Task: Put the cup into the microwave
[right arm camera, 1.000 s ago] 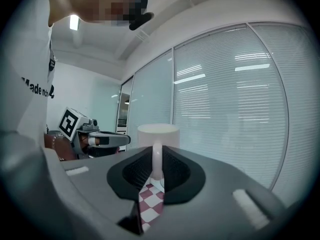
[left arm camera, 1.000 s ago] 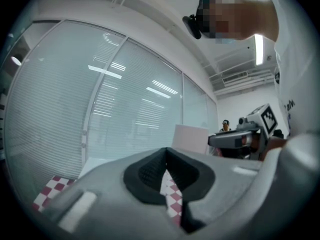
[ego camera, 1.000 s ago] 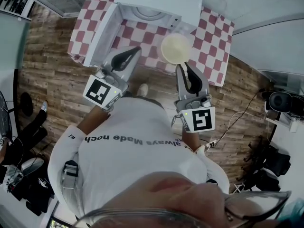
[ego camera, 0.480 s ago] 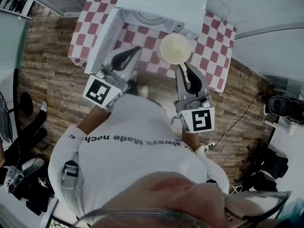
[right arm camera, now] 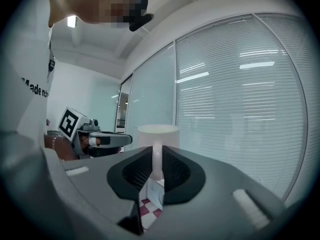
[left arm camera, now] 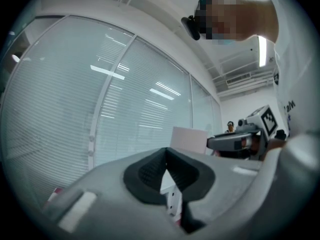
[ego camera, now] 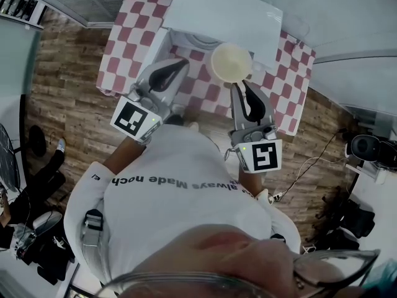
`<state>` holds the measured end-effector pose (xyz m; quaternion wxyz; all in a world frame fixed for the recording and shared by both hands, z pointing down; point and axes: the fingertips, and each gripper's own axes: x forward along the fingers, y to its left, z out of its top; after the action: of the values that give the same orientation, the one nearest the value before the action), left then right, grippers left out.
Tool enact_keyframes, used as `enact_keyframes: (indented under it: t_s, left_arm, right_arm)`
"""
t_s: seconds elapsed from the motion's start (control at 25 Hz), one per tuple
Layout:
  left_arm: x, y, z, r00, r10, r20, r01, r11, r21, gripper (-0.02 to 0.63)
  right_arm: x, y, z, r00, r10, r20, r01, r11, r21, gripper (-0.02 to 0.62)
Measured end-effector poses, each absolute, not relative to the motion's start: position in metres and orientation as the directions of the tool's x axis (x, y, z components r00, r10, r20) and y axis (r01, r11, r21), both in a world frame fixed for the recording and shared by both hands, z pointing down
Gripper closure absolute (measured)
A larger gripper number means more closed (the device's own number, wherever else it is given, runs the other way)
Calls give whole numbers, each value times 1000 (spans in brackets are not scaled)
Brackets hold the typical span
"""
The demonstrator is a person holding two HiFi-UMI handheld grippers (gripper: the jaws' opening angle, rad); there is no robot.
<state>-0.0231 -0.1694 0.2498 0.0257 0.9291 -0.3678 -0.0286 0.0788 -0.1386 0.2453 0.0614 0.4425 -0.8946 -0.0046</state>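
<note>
The cup (ego camera: 231,63) is off the cloth-covered counter (ego camera: 121,54) and in the air just in front of the microwave (ego camera: 223,11), toward the right side of its opening. It is not yet inside. The right gripper (ego camera: 241,87) carries it, with its 2 fingers clamped on the cup's handle. The microwave's door (ego camera: 152,51) stands open to the left, so that step looks done. What I judge is left is to carry the cup through the opening, set it down inside the microwave and let go. The left gripper (ego camera: 178,66) hangs in front of the microwave's door, its fingers together with nothing between them.

The head view gives the layout from above: the cup's round mouth against the microwave's opening, and both grippers before it. It does not show the grip itself. The right gripper view does, with the handle (right arm camera: 156,160) showing as a pale strip pinched between the dark fingers and the cup's body rising above them. The left gripper view shows its own fingertips meeting, and shows the right gripper from the side.
</note>
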Motion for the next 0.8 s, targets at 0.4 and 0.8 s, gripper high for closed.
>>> enact_keyframes:
  t_s: [0.4, 0.8]
  left_arm:
    - [-44, -216, 252, 765, -642, -53, -638, -766, 77, 602]
    - [-15, -229, 253, 777, -627, -47, -622, -778, 91, 601]
  right_arm:
    - [53, -180, 247, -559, -822, 108, -821, 567, 71, 552]
    - [80, -192, 247, -556, -824, 111, -823, 564, 65, 552]
